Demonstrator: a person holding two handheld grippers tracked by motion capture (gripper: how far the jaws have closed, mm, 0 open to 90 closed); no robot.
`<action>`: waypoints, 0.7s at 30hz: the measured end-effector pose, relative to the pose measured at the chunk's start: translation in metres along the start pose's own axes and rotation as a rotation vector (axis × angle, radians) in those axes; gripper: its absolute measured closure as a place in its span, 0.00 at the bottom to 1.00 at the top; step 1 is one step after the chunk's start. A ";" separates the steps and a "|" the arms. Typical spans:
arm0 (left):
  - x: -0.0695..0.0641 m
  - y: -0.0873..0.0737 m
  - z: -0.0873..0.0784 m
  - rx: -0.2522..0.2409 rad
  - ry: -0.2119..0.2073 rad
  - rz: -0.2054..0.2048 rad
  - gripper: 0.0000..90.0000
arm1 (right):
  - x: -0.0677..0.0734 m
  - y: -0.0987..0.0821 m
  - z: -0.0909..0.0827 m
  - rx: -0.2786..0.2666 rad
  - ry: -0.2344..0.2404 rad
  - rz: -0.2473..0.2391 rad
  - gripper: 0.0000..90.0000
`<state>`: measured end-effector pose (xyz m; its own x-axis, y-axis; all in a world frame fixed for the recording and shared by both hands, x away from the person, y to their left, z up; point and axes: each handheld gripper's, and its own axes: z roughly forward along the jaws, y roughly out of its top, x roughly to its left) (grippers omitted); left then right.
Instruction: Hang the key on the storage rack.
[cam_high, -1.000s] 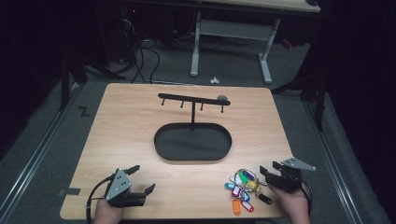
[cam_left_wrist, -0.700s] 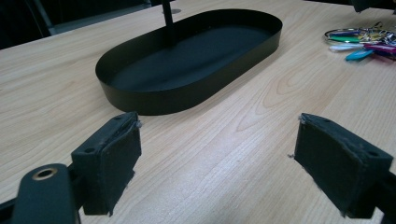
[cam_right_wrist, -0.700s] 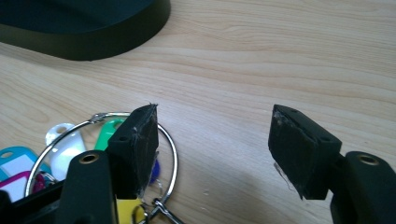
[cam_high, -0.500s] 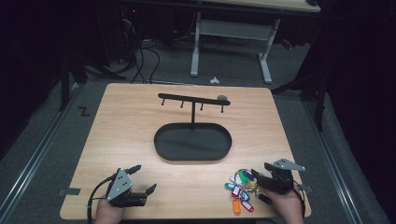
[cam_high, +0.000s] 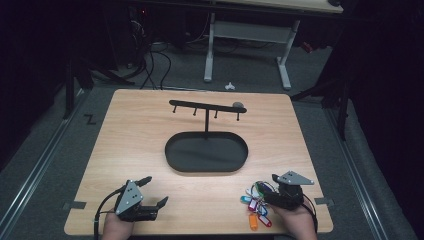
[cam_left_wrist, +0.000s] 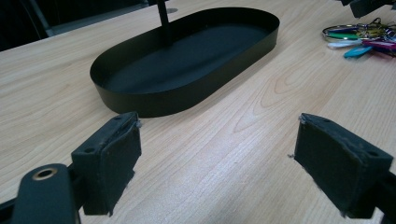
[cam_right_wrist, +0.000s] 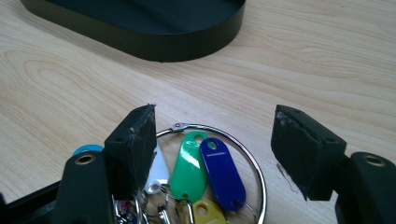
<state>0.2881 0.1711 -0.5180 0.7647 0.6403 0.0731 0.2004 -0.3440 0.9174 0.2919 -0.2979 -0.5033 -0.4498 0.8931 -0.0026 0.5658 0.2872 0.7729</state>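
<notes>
High view: the left gripper (cam_high: 154, 191) rests at the near left of the worktop (cam_high: 130, 130), the right gripper (cam_high: 268, 188) at the near right, just beside the bunch of key tags (cam_high: 255, 207); black oval tray (cam_high: 206, 152) with hook stand (cam_high: 206, 107) in the middle
Left gripper view: jaws spread wide over bare wood, the tray ahead, the tags far right
Right gripper view: jaws spread, nothing pinched; metal ring (cam_right_wrist: 254, 165) with green tag (cam_right_wrist: 189, 165) and blue tag (cam_right_wrist: 223, 173) lies between them
</notes>
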 end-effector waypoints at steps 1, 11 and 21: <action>0.000 0.000 0.000 0.000 0.000 0.001 0.17 | 0.000 0.000 0.000 -0.001 0.001 -0.006 0.35; 0.000 0.000 -0.001 -0.002 0.001 0.001 0.17 | 0.006 0.003 0.000 -0.002 0.020 -0.025 0.32; 0.001 0.000 0.000 0.003 0.003 0.001 0.17 | 0.006 0.008 -0.001 0.034 0.048 0.006 0.34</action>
<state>0.2886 0.1718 -0.5183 0.7630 0.6420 0.0754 0.2016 -0.3471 0.9159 0.2930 -0.2910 -0.4966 -0.4788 0.8773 0.0327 0.5911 0.2946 0.7509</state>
